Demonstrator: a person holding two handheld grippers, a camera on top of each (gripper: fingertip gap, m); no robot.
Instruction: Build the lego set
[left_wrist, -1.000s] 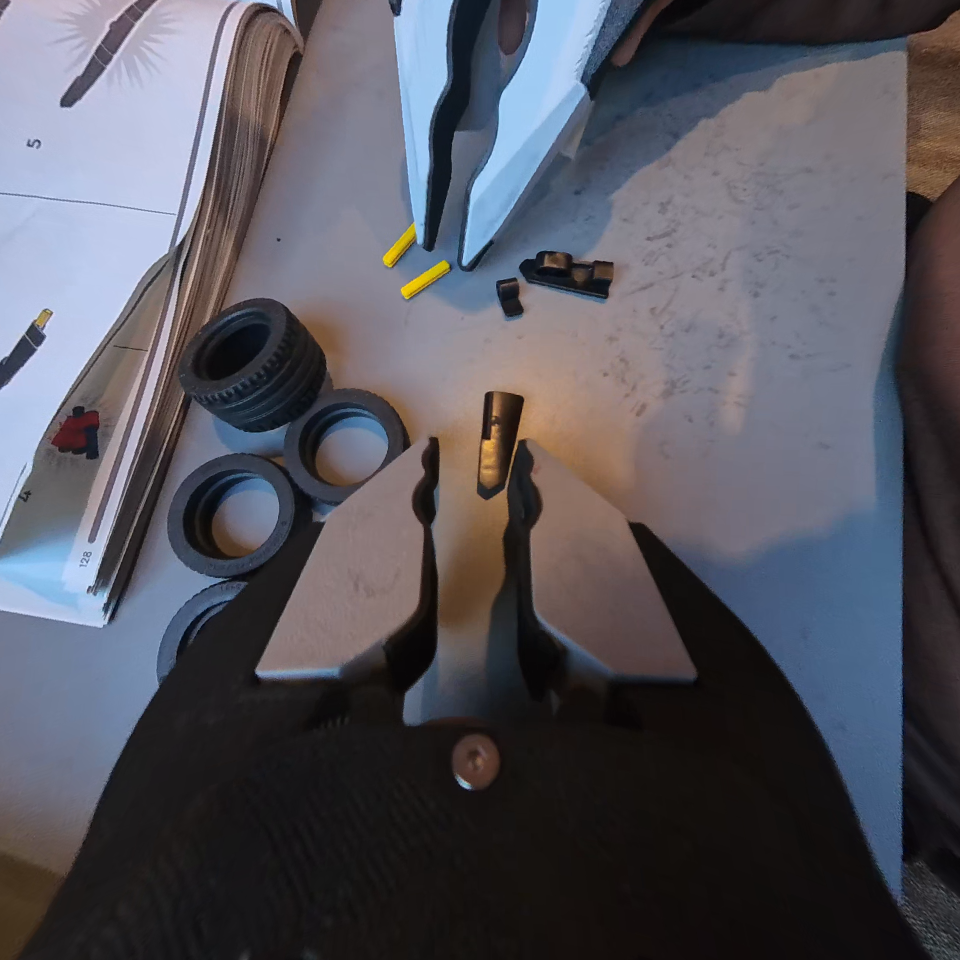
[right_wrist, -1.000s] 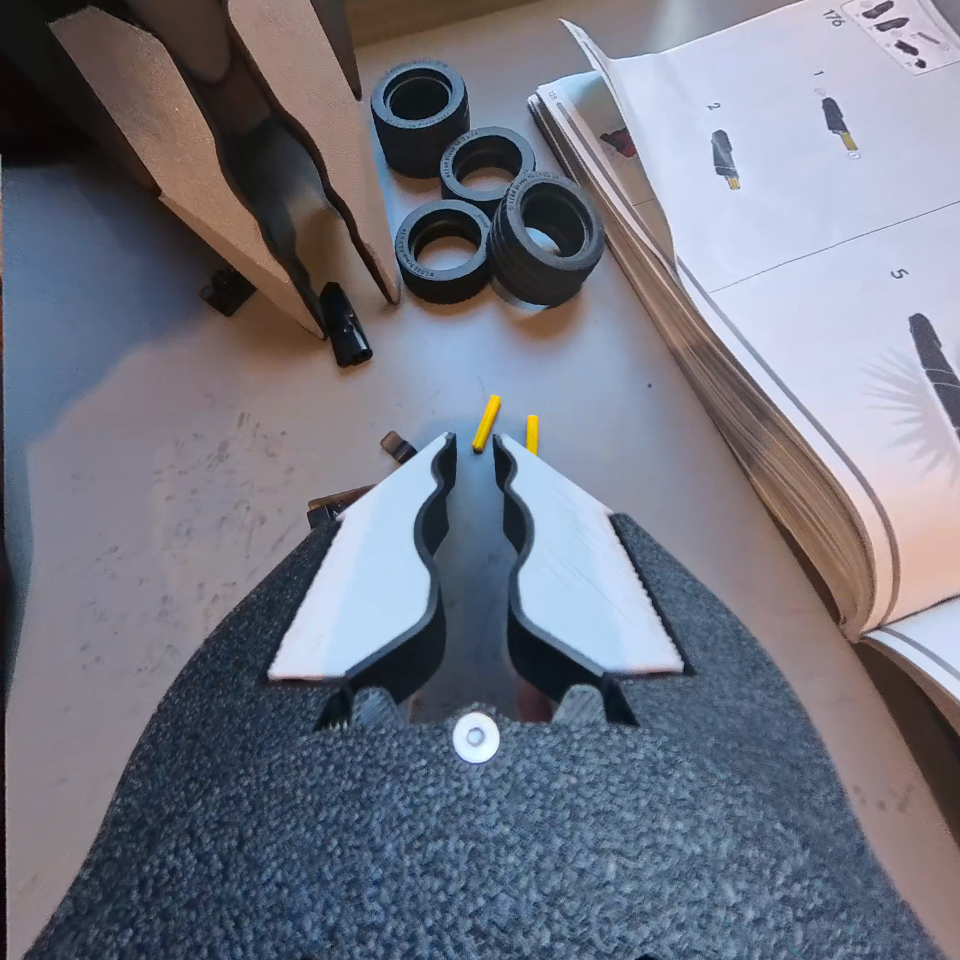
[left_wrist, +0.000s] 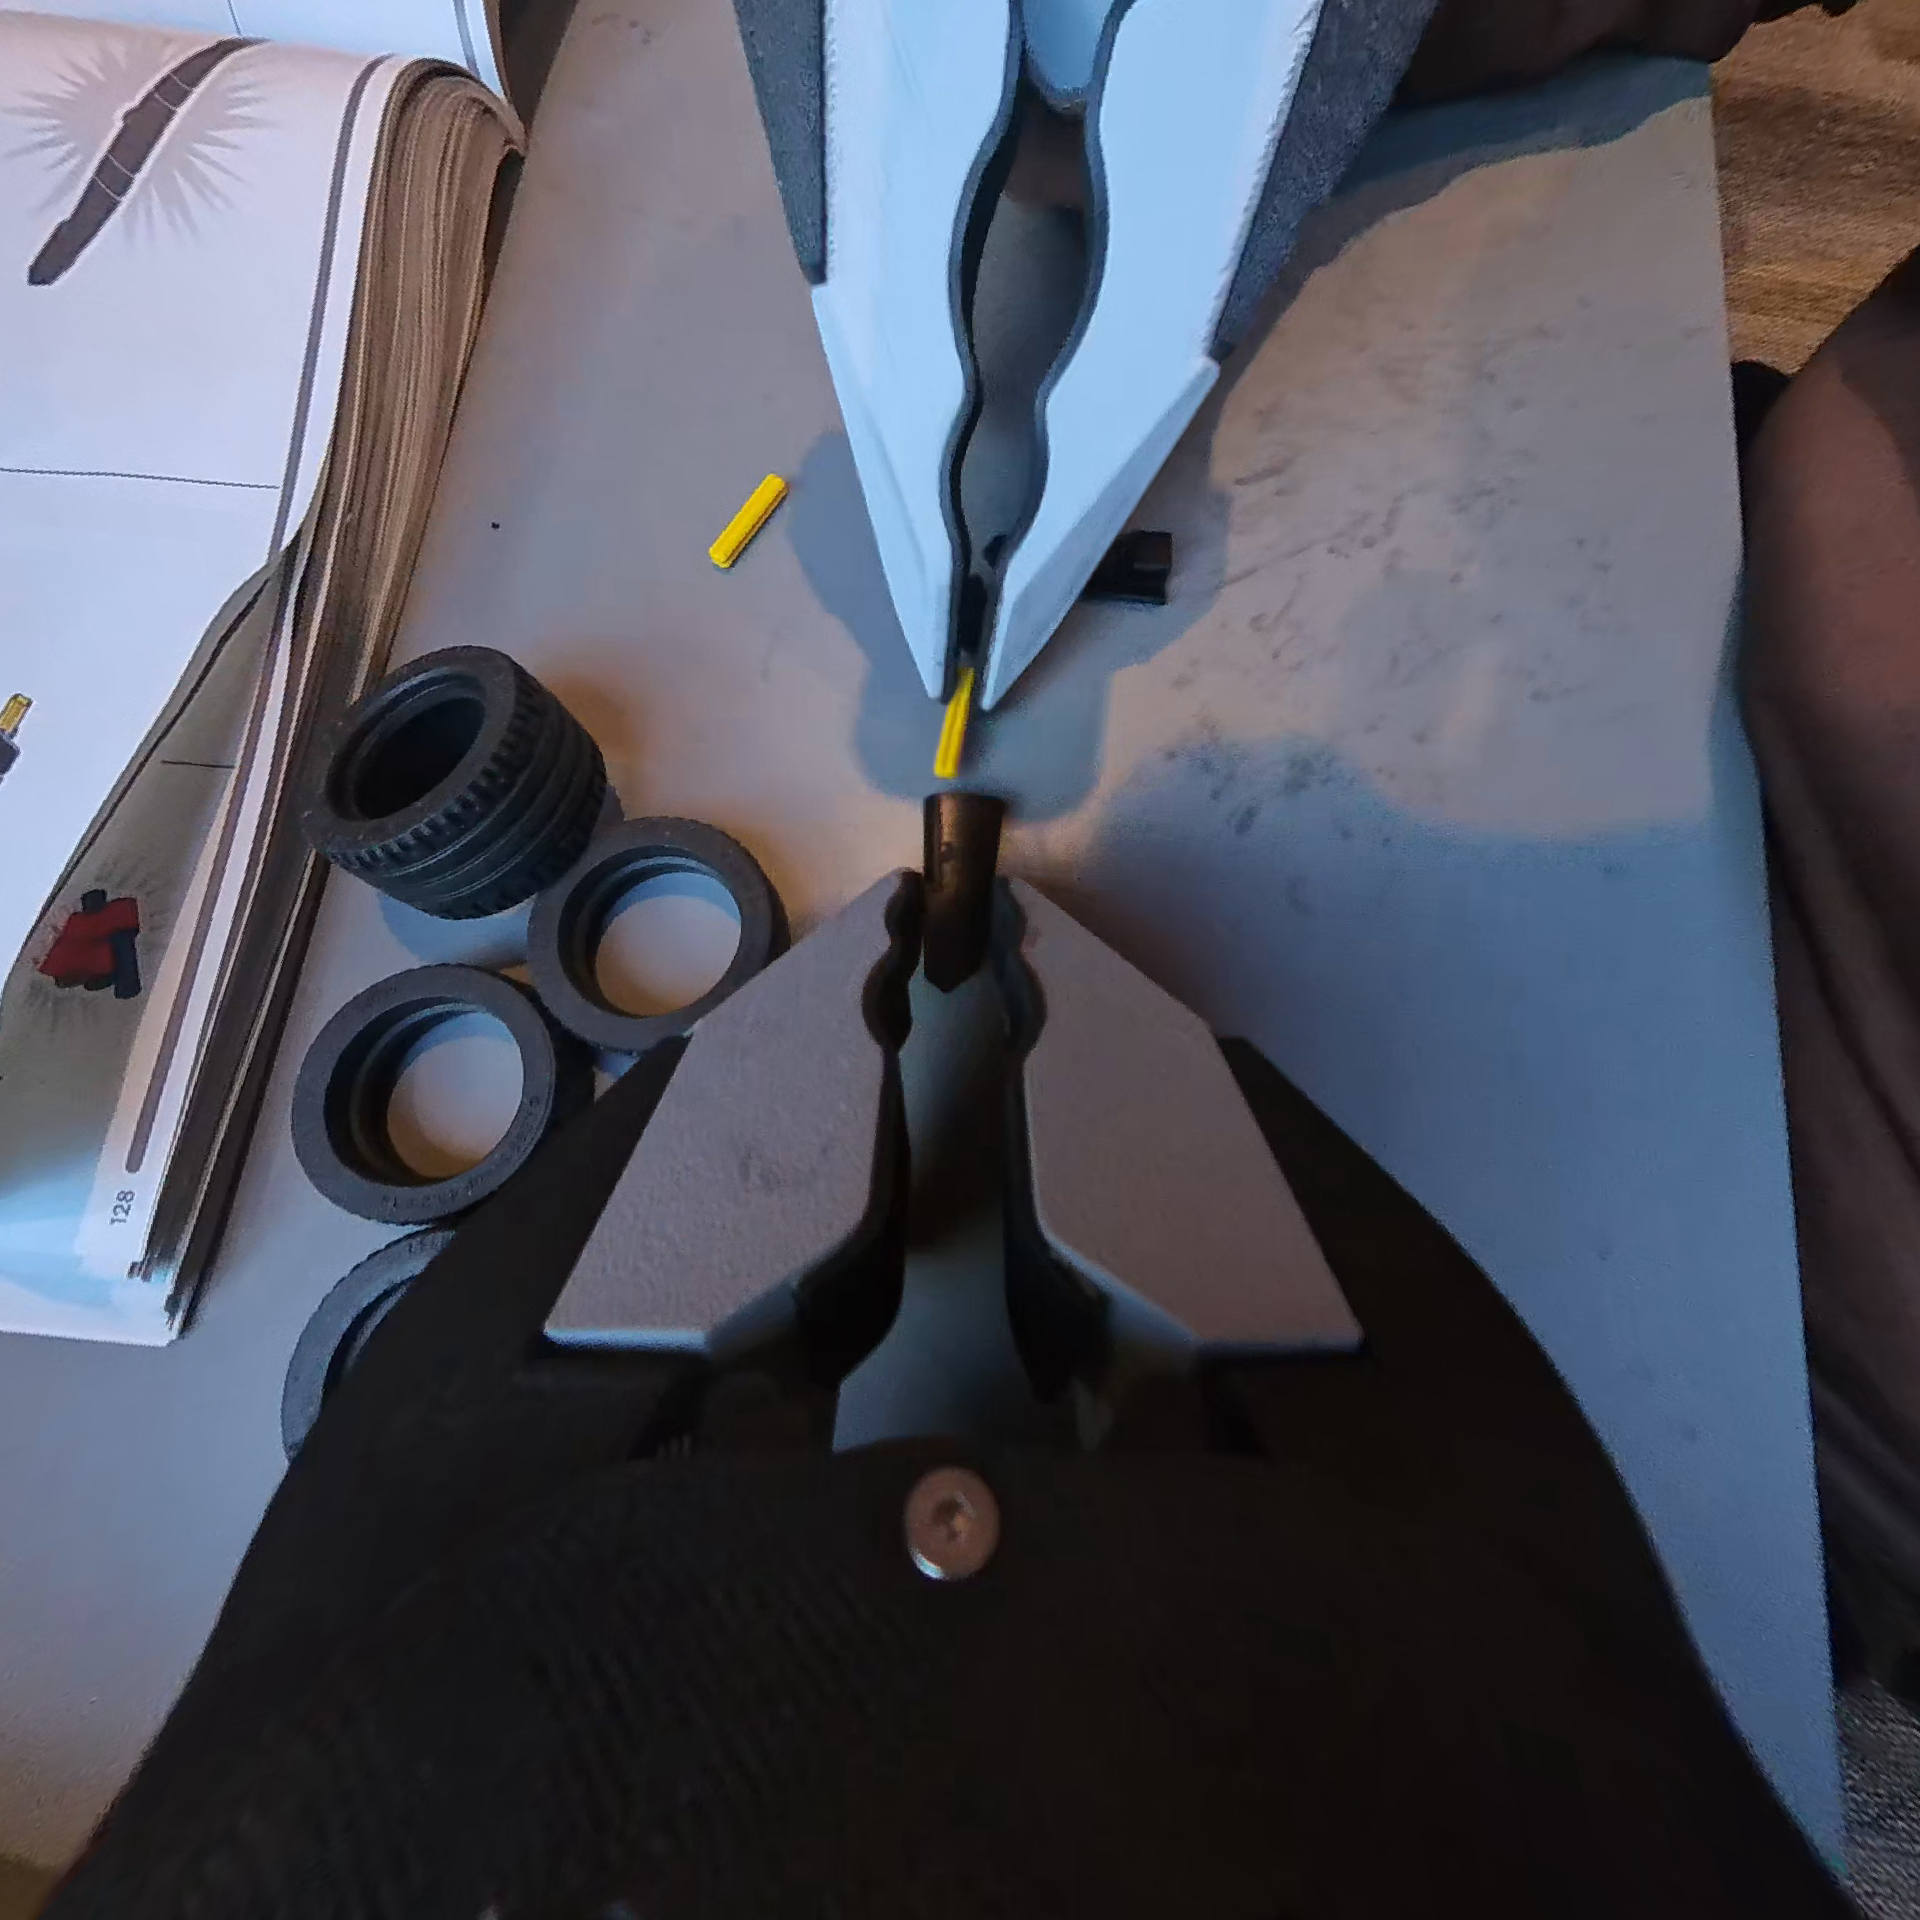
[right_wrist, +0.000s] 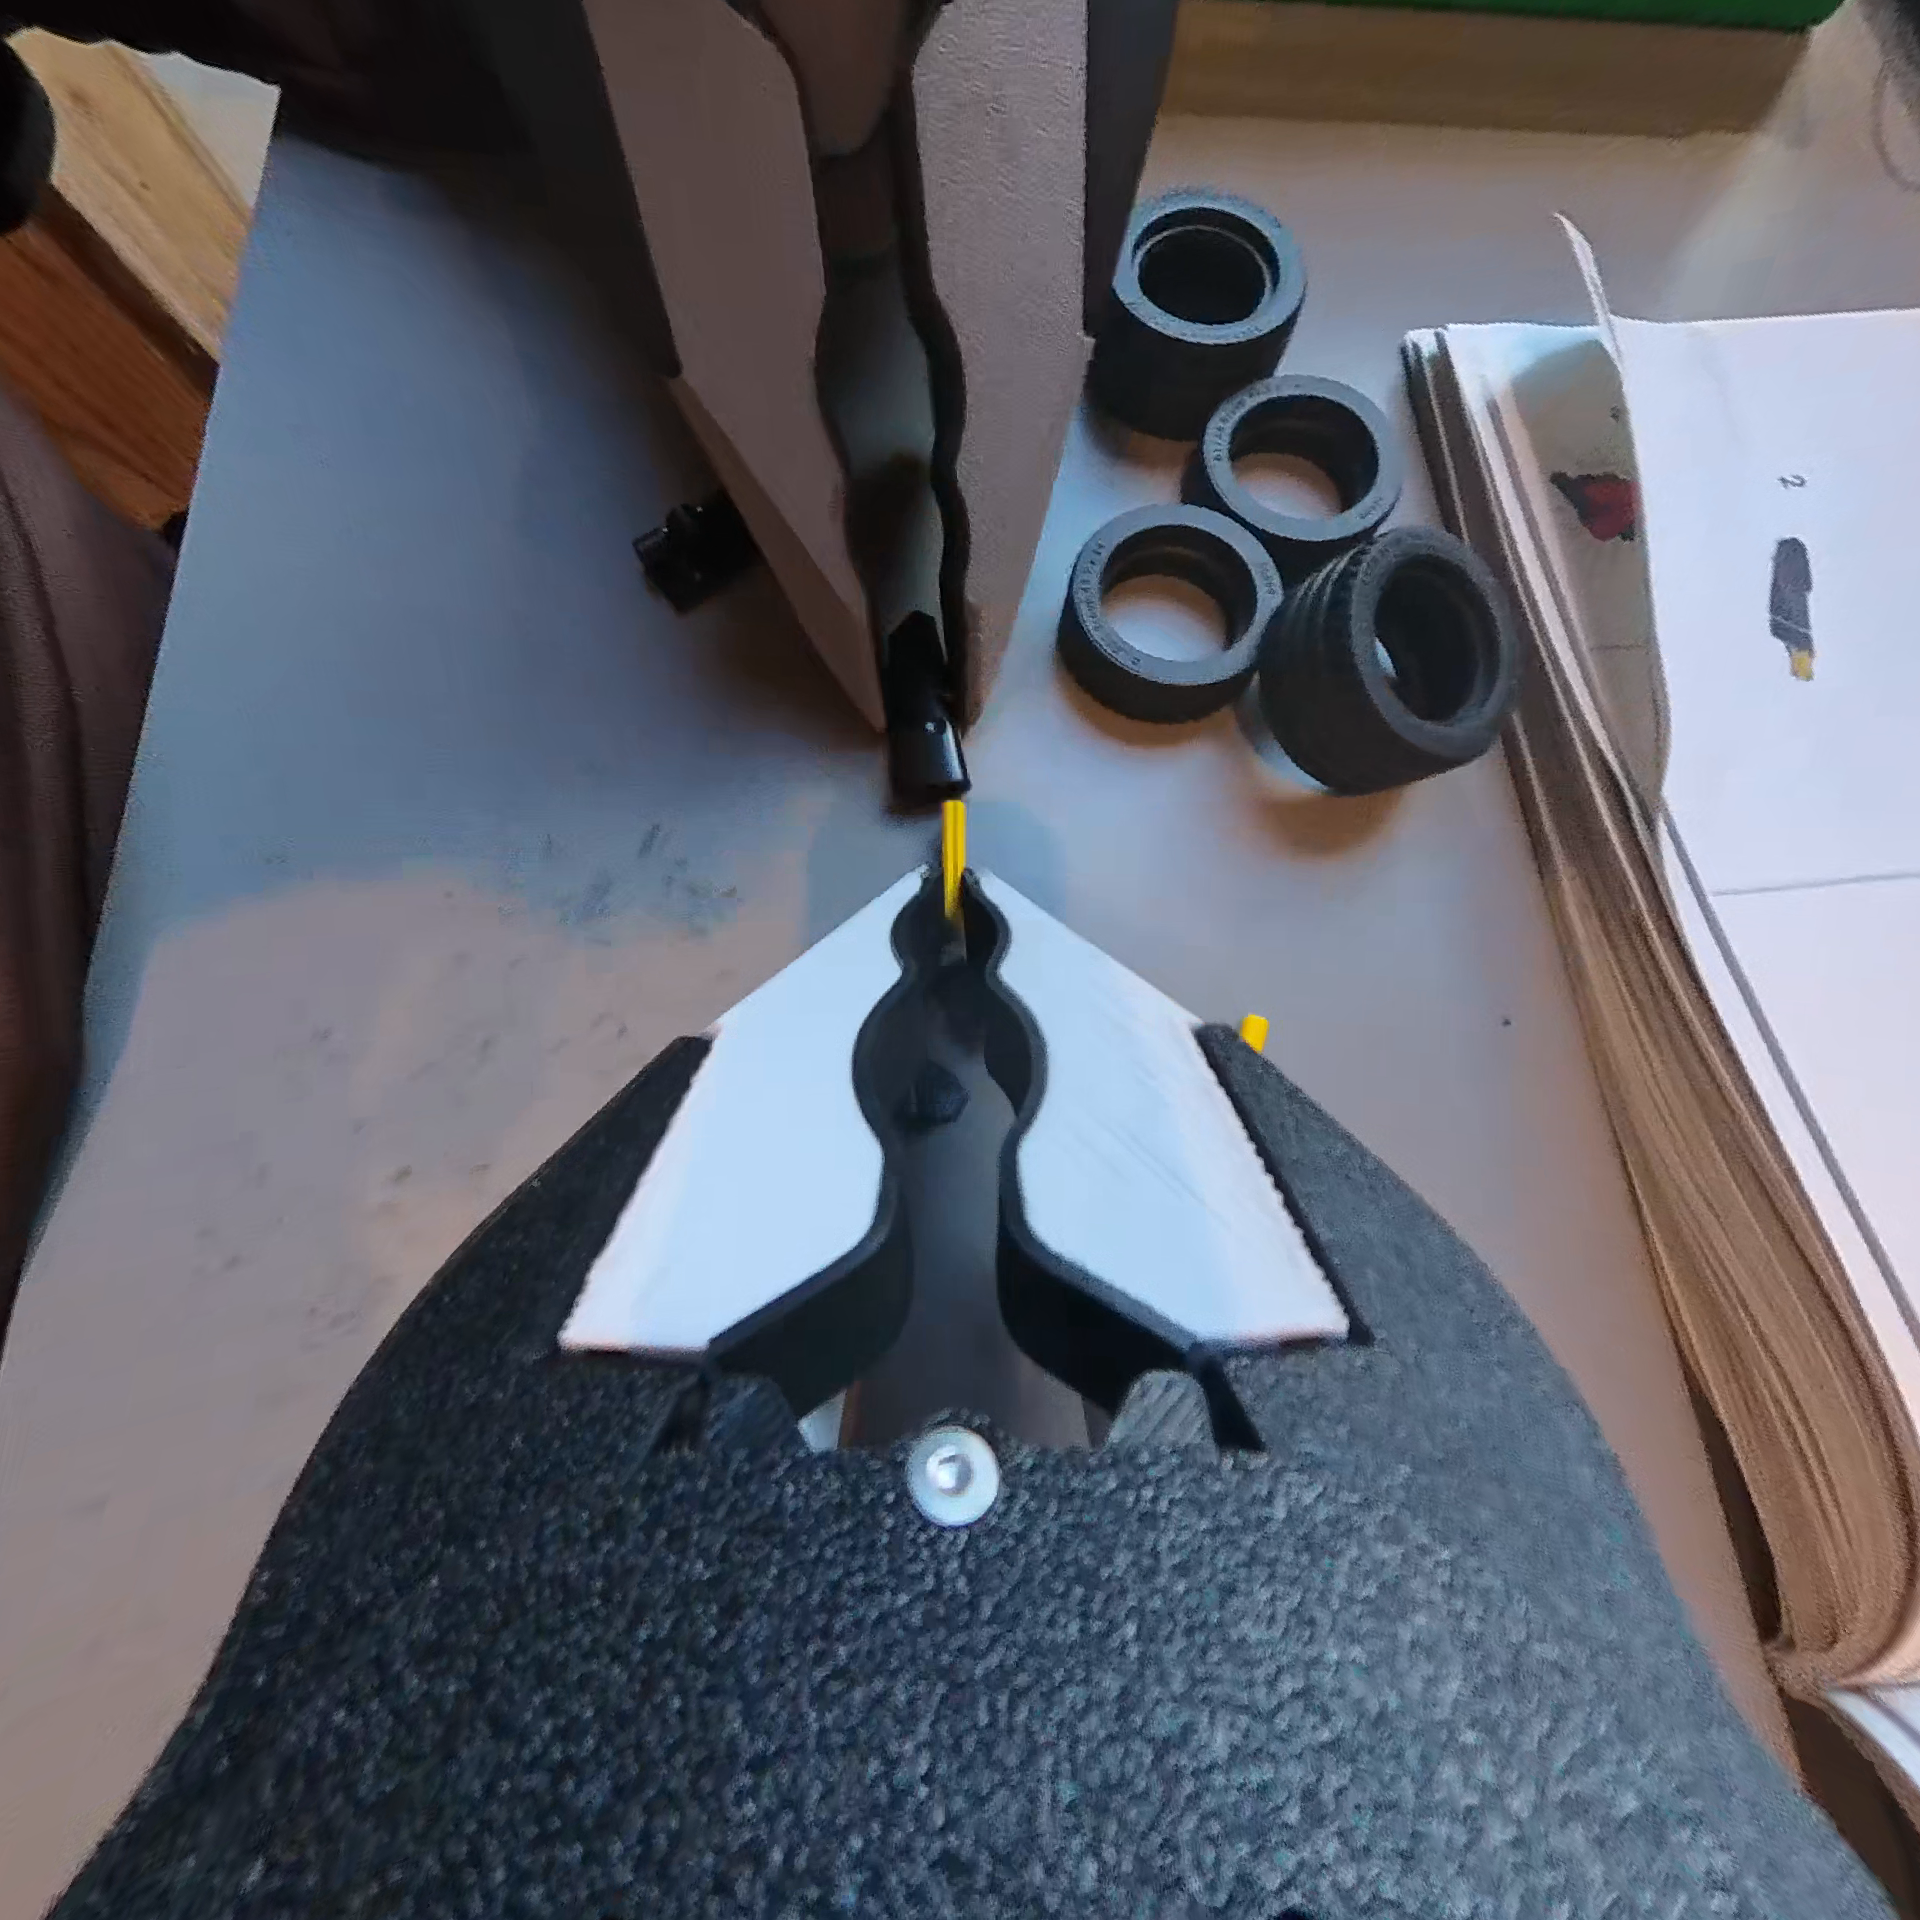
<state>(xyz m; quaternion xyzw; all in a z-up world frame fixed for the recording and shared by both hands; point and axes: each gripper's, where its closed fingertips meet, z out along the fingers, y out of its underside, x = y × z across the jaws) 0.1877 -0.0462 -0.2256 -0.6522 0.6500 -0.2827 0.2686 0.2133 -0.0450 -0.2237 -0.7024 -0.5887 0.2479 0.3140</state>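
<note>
My left gripper (left_wrist: 958, 899) is shut on a small black tube piece (left_wrist: 958, 883) whose open end points away from me; the left gripper and the piece (right_wrist: 923, 717) also show in the right wrist view. My right gripper (right_wrist: 951, 881) is shut on a thin yellow axle pin (right_wrist: 953, 854). In the left wrist view the white right gripper (left_wrist: 966, 691) comes in from the top with the pin (left_wrist: 953, 736) sticking out. The pin's tip is a short gap from the tube's open end, roughly in line with it. A second yellow pin (left_wrist: 747, 521) lies on the table.
Several black tyres (left_wrist: 457, 790) lie left of my left gripper, next to a thick open instruction booklet (left_wrist: 208, 520). A small black piece (left_wrist: 1138, 566) lies behind the right gripper. The grey table's right edge (left_wrist: 1745, 727) is close. Both grippers' tips are close together, under 4 cm apart.
The right gripper has shut on one yellow pin, lifted it and brought it toward the left gripper. The left gripper has shut on the black tube piece and raised it.
</note>
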